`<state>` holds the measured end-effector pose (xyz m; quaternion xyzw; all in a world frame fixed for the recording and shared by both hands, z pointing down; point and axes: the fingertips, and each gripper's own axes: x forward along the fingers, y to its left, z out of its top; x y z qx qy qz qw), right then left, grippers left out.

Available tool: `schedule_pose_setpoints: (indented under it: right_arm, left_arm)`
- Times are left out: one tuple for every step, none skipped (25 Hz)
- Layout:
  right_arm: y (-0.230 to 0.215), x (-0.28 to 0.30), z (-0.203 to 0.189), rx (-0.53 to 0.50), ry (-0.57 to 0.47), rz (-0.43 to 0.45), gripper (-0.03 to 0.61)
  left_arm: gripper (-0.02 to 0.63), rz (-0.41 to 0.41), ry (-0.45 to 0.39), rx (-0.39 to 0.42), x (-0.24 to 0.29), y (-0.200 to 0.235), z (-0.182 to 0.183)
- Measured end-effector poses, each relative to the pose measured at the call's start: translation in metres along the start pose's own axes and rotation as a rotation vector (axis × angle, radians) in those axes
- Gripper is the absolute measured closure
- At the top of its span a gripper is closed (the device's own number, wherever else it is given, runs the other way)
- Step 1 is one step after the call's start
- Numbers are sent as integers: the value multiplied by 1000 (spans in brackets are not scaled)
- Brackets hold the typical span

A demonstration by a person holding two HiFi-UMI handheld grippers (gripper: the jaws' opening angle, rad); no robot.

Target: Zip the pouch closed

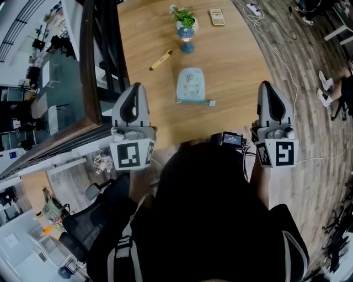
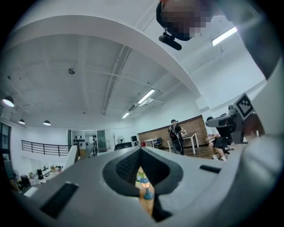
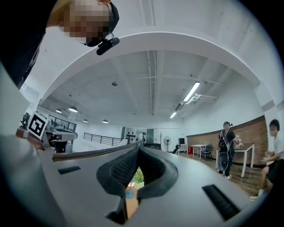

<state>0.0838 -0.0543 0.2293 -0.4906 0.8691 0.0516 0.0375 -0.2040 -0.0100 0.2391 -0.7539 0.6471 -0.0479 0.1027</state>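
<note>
Closest to the head camera is the person's dark top, filling the lower middle of the head view, with a small screened device (image 1: 232, 139) just beyond it at the near edge of the wooden table (image 1: 231, 71). To either side I see the two grippers held up, each with its marker cube toward the camera. On the left gripper (image 1: 135, 88) the jaws are closed together, leaving only a thin slit between the pads, and they hold nothing. The right gripper (image 1: 266, 86) is the same, jaws closed tip to tip and empty. Both gripper views tilt up toward the ceiling, and through each slit I catch only a sliver of tabletop and the potted plant (image 1: 186, 27) in its blue vase. The pouch (image 1: 191, 84) lies flat on the table farther out, roughly midway between the two grippers and well apart from both, with its zipper tab (image 1: 211, 103) sticking out at the near right corner. At this size I cannot tell how far the zip is drawn. A yellow pen (image 1: 161, 59) lies to the pouch's far left, the plant stands beyond the pouch, and a calculator (image 1: 217, 17) sits just right of the plant. A white cable (image 1: 276, 49) runs along the table's right edge.
</note>
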Motion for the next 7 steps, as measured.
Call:
schedule_pose_setpoints:
  right_arm:
    - [1, 0, 0, -2, 2, 1, 565]
    - [2, 0, -1, -2, 2, 2, 565]
    - [3, 1, 0, 4, -5, 5, 565]
    - [4, 1, 2, 11, -12, 8, 566]
    - [5, 1, 2, 12, -14, 10, 565]
    - [6, 1, 1, 9, -10, 10, 565]
    - [6, 1, 0, 5, -5, 10, 565]
  left_arm:
    - [615, -2, 0, 2, 0, 0, 0]
    - [614, -5, 2, 3, 0, 0, -1]
    - [614, -7, 5, 4, -1, -1, -2]
    - [615, -9, 9, 5, -1, -1, -3]
    - [615, -11, 12, 6, -1, -1, -4]
    - [615, -14, 16, 8, -1, -1, -5]
    - [615, -16, 19, 10, -1, -1, -5]
